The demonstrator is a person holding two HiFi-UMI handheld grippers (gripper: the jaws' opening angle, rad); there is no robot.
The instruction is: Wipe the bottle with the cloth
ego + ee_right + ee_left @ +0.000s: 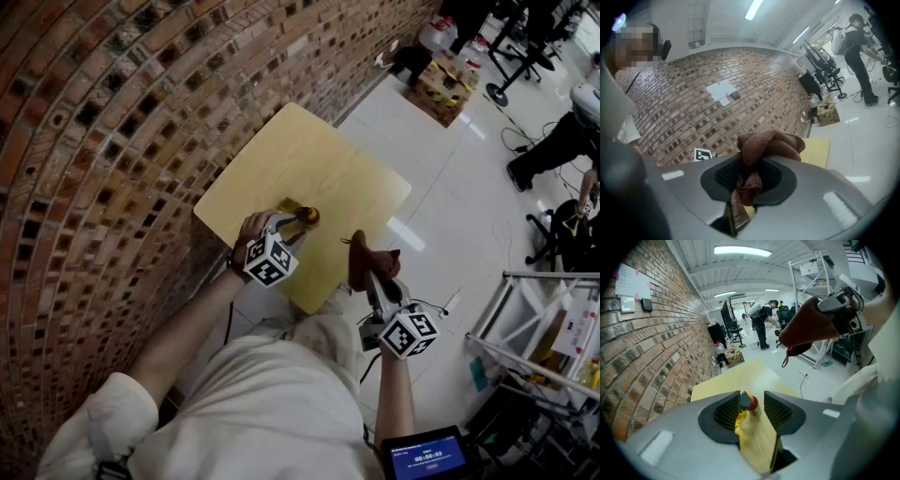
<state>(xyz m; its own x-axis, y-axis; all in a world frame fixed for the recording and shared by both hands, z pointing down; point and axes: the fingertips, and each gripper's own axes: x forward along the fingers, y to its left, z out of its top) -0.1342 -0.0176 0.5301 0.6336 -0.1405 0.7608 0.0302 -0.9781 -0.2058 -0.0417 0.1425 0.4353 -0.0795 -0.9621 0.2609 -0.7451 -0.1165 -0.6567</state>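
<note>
On the yellow table lies a small bottle with a yellow body and an orange-red cap. My left gripper reaches down over it. In the left gripper view the bottle shows in the gap of the left gripper, close to the left pad, with bare wood between it and the right pad. The jaws stand open. My right gripper is off the table's near right edge, shut on a brown cloth. In the right gripper view the cloth bulges out above the right gripper.
A brick wall runs along the table's left side. White floor lies to the right, with a cardboard box, office chairs, a person and a metal rack. A small screen sits at the bottom.
</note>
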